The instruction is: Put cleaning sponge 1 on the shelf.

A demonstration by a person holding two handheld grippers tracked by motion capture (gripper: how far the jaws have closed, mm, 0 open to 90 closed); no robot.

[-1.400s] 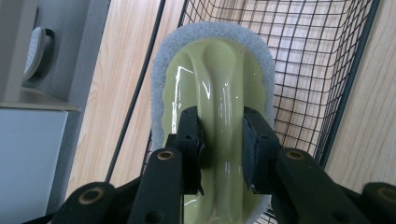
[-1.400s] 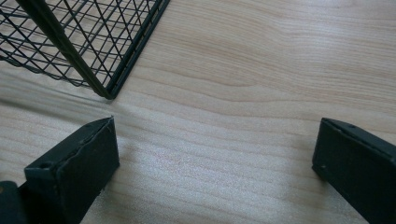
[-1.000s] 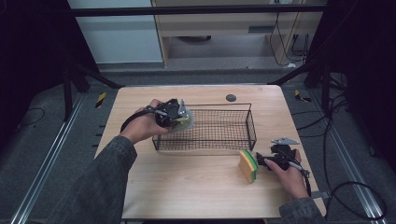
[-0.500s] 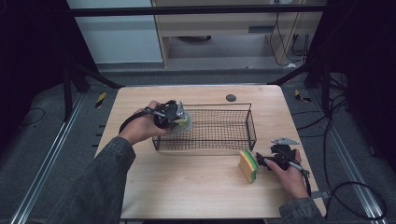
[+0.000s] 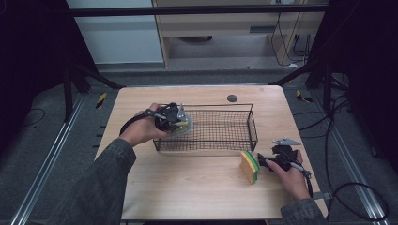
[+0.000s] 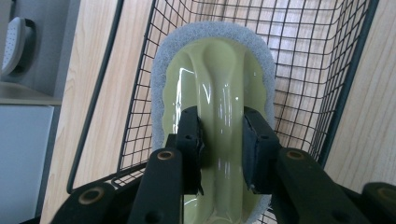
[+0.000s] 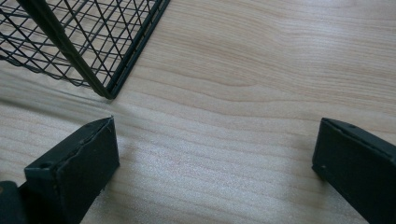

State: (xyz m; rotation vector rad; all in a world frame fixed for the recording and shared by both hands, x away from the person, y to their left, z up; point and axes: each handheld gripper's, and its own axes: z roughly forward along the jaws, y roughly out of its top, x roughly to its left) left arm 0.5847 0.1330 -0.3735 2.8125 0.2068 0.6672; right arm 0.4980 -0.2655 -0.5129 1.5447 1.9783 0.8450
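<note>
My left gripper (image 5: 176,123) (image 6: 219,116) is shut on the glossy green handle of a scrubber (image 6: 212,60) with a grey pad around its rim. It holds the scrubber (image 5: 184,125) at the left end of the black wire basket (image 5: 251,123) (image 6: 327,70), over the mesh floor. A yellow and green sponge (image 5: 248,166) stands on edge on the wooden table in front of the basket's right end. My right gripper (image 5: 265,161) (image 7: 215,140) rests just right of the sponge, open wide, with bare wood between its jaws and the basket's corner (image 7: 70,42) ahead.
A small dark round disc (image 5: 232,98) lies on the table behind the basket. The wooden table (image 5: 187,187) has free room in front of the basket. Black frame posts and cables stand around the table's sides.
</note>
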